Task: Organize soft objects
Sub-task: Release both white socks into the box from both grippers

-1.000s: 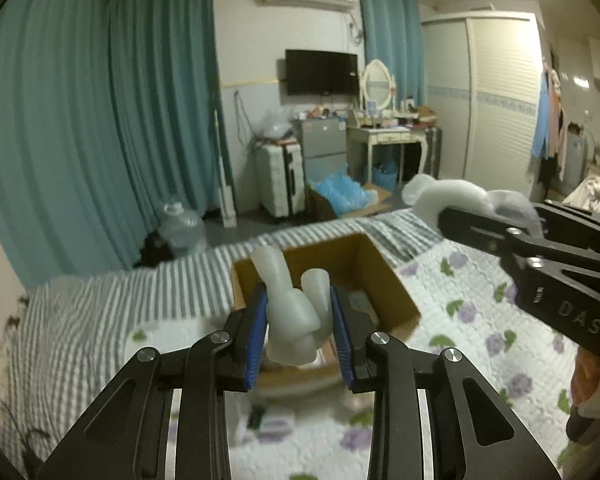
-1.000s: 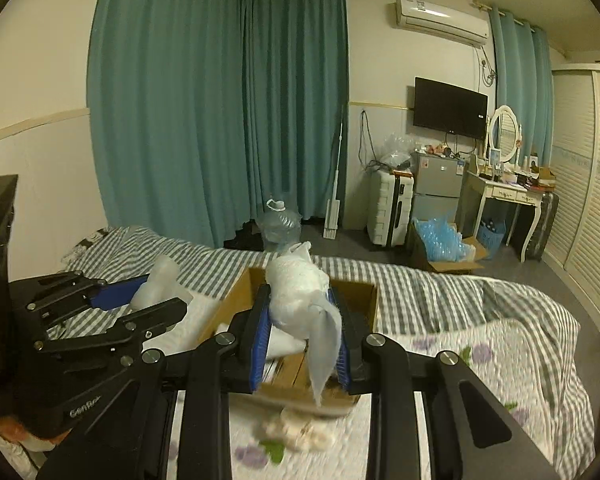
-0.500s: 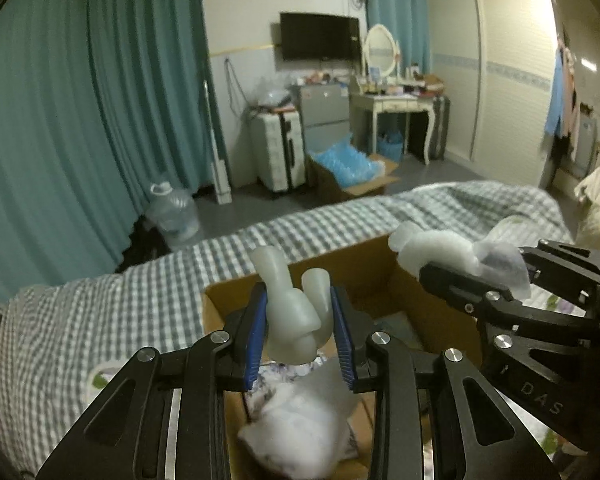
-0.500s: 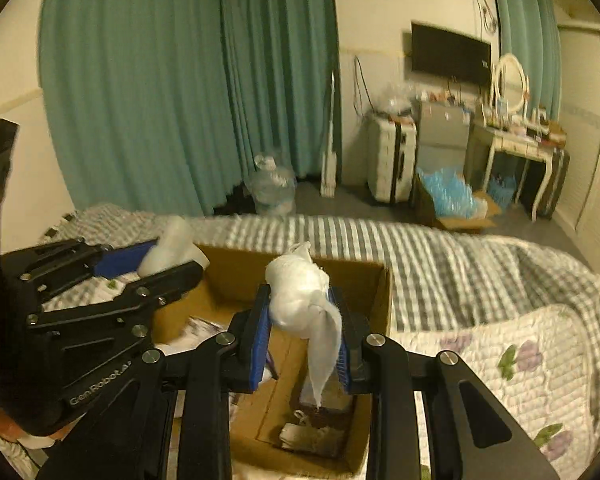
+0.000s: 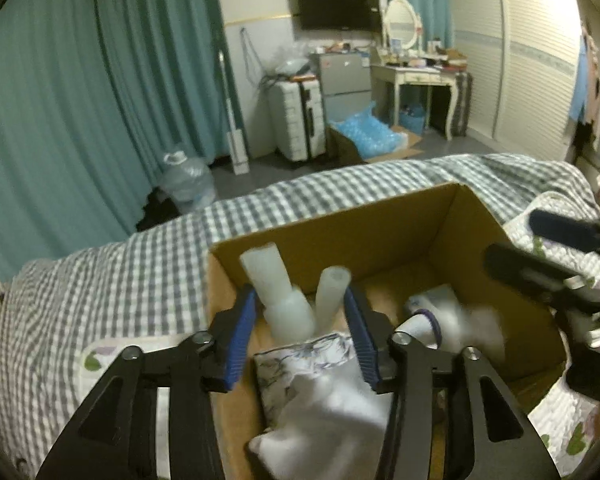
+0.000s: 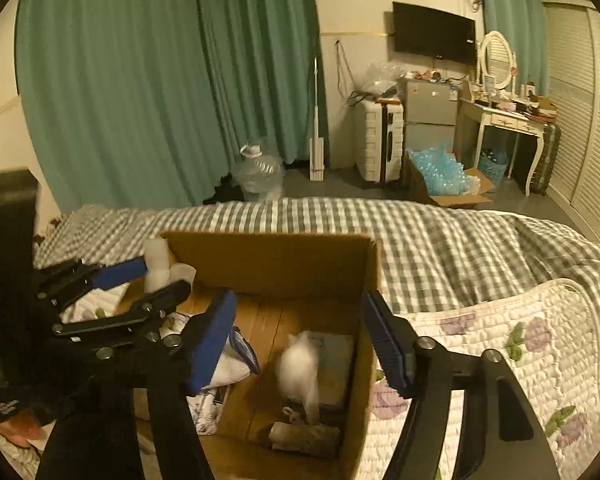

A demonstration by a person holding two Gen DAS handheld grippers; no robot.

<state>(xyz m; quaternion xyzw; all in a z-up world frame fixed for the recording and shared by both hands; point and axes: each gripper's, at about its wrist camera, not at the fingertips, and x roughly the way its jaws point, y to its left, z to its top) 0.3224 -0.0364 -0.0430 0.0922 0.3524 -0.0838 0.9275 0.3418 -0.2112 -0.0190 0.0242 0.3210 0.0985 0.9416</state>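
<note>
An open cardboard box (image 5: 384,236) (image 6: 268,264) stands on the bed. My left gripper (image 5: 300,316) is over the box and its jaws stand a little apart around a pale foam piece (image 5: 288,300), which also shows in the right wrist view (image 6: 158,264). My right gripper (image 6: 296,332) is wide open over the box. A white fluffy cloth (image 6: 300,368) is blurred in the box below it, and shows in the left wrist view (image 5: 460,324). The right gripper (image 5: 548,256) also shows at the right in the left wrist view.
The box holds a patterned cloth (image 5: 312,364), white fabric (image 5: 328,432) and a grey item (image 6: 336,364). The bed has a checked blanket (image 6: 440,248) and a flowered quilt (image 6: 500,344). Beyond are curtains, a water jug (image 6: 258,172), a suitcase (image 6: 380,144).
Both grippers moved down over the box. My right gripper opened and the white cloth dropped into the box. My left gripper's jaws widened a little around the foam piece.
</note>
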